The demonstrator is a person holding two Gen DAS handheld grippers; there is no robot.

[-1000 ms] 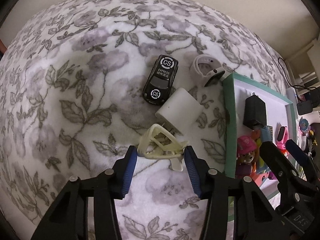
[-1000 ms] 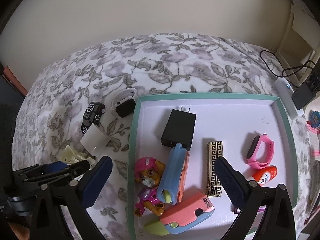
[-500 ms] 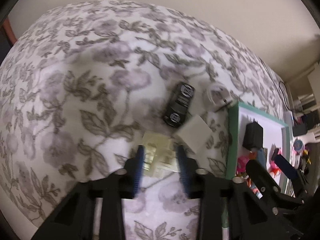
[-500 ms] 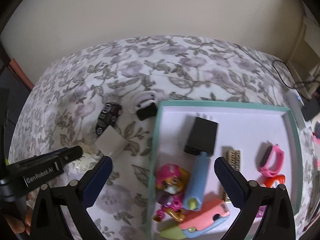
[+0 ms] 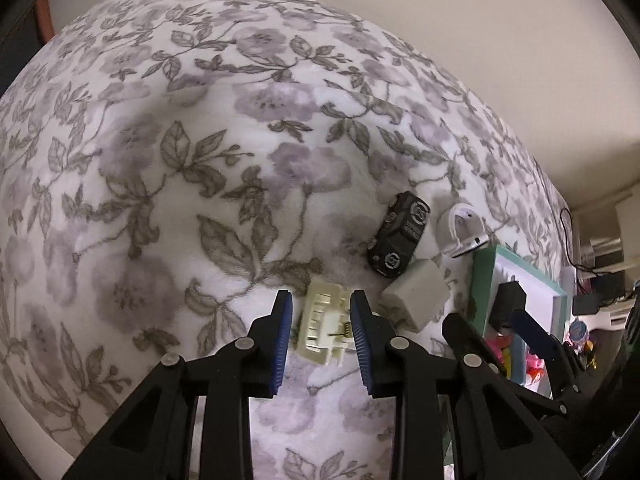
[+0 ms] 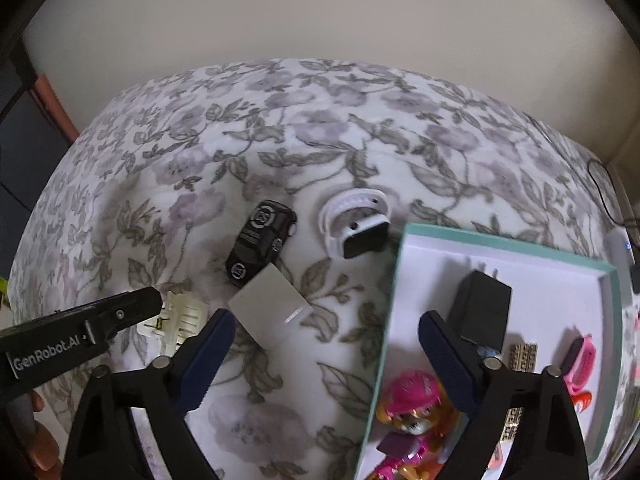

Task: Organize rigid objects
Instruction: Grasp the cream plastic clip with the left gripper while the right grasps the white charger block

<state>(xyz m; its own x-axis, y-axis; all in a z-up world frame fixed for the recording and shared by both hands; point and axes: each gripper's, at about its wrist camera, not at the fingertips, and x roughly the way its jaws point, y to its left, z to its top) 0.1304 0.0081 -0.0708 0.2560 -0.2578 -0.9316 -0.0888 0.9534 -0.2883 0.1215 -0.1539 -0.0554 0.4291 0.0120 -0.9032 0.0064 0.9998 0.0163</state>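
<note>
On the left, the floral blanket [image 5: 168,184] lay broad and bare, with free room running to its far and left edges. The left gripper [image 5: 322,330] had its fingers drawn narrow onto the one cream hair clip [image 5: 324,326], their blue pads against its sides; a second ago they stood wider around it, and the clip lay splayed rather than squeezed flat. Just right of the clip sat one white block [image 5: 414,298], with one black toy car [image 5: 400,240] touching its far corner and one white watch [image 5: 462,230] further right, close to the tray's far-left corner. The right gripper [image 6: 320,352] hung with fingers wide and nothing between them, having just been closing a little; it straddled the teal tray [image 6: 404,268] rim, whereas a second ago it hovered over the tray's middle. The near fringe of the blanket between block and rim stayed clear. Inside the tray lay one black charger [image 6: 484,300], one pink pup figure [image 6: 412,400], one patterned gold bar [image 6: 522,358] and one pink band [image 6: 582,364]; the rest was hidden behind the fingers.
</note>
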